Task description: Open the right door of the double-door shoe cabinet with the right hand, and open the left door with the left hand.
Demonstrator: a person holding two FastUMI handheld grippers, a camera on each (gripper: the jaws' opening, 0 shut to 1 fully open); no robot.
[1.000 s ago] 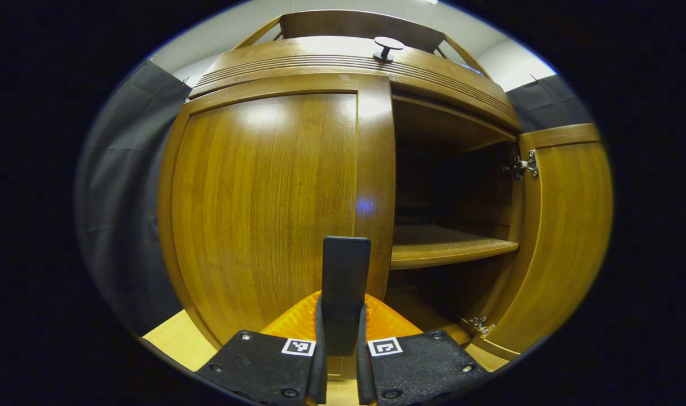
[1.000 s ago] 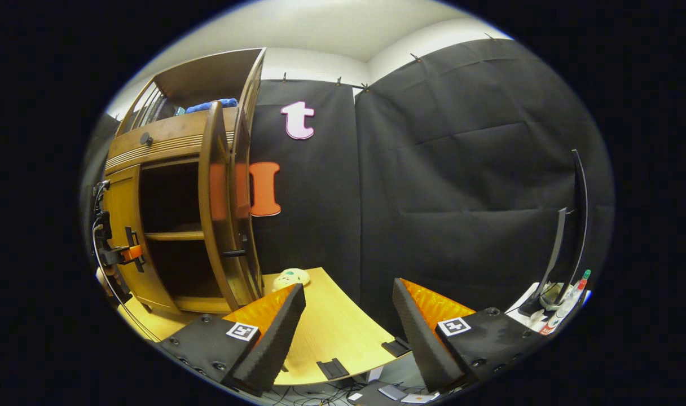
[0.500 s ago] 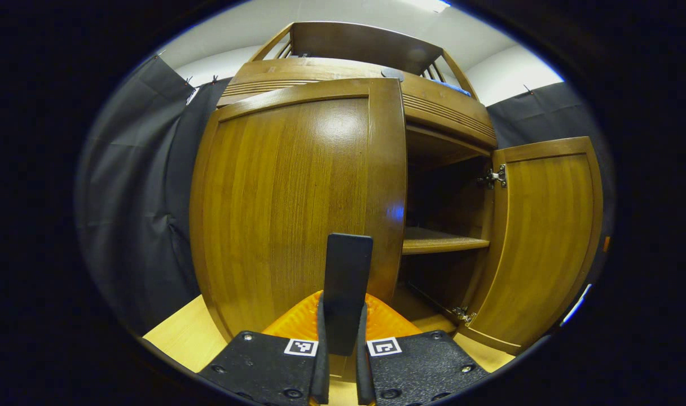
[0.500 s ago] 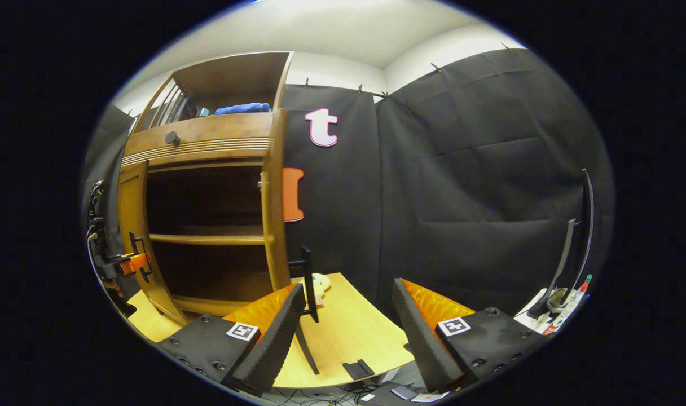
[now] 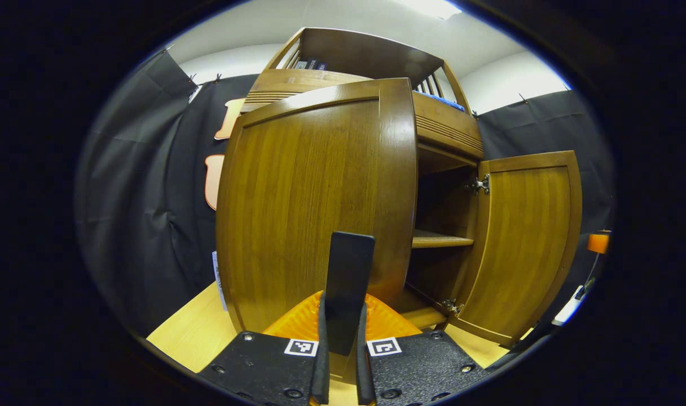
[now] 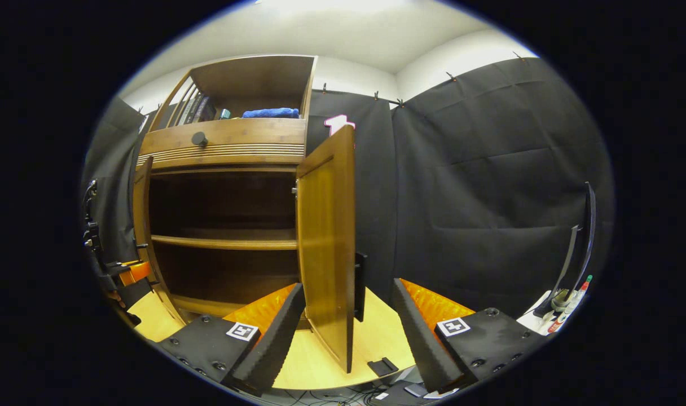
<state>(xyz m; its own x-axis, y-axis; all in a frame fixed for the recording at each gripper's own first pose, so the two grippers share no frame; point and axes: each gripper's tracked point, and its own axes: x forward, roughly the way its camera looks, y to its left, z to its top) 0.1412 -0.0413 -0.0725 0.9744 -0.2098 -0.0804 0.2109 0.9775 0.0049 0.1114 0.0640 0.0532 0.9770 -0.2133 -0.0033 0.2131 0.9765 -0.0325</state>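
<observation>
Both brown wooden doors, left door (image 5: 315, 208) and right door (image 6: 327, 237), stand open.

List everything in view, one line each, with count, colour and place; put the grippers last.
shoe cabinet: one, brown wood, standing on the table.
left door: one, brown wood, swung partly open, its black handle clamped by the left gripper.
right door: one, brown wood, swung wide open, black handle on its outer face.
inner shelf: one, brown wood, across the dark interior.
drawer knob: one, dark, above the doors.
blue cloth: one, in the top compartment.
table: one, light wood.
left gripper: black and orange, shut on the handle.
right gripper: black and orange, open, holding nothing.
</observation>
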